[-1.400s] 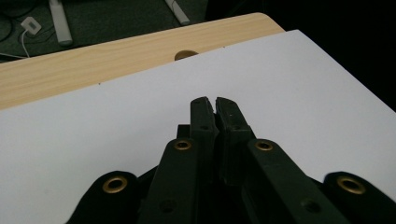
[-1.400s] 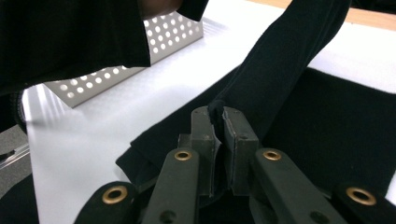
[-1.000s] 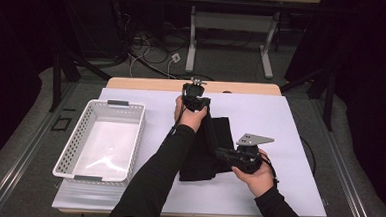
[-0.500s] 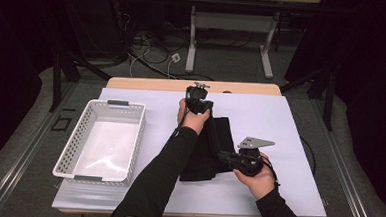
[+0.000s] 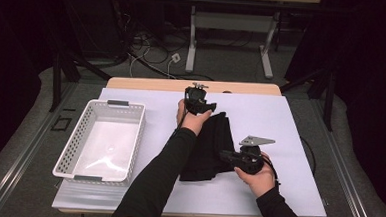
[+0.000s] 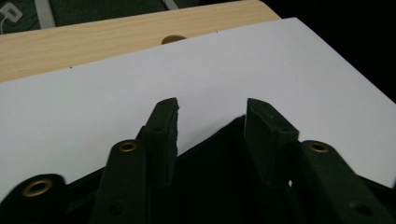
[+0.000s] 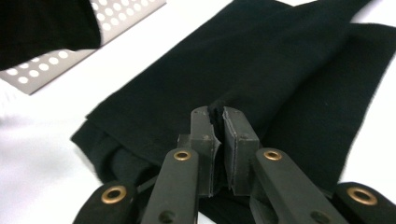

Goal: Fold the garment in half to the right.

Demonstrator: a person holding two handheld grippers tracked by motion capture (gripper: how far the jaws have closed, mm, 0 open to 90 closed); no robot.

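Note:
A folded black cloth (image 5: 214,139) lies on the white sheet in the middle of the table. My left gripper (image 5: 197,101) is at the cloth's far end. Its jaws have just been opening and now stand apart (image 6: 212,109). The cloth's edge (image 6: 210,158) lies low between them, and the pads do not press on it. My right gripper (image 5: 228,155) is at the cloth's near right side. In the right gripper view it (image 7: 217,114) is shut on a pinched fold of the black cloth (image 7: 261,60).
A white perforated basket (image 5: 104,139) stands on the left of the table, and its wall (image 7: 116,18) is visible beyond the cloth. The white sheet (image 5: 280,123) is bare to the right. A wooden table edge (image 6: 93,42) runs along the far side.
The left hand has shifted slightly to the right at the cloth's far end. The right hand has stayed where it was.

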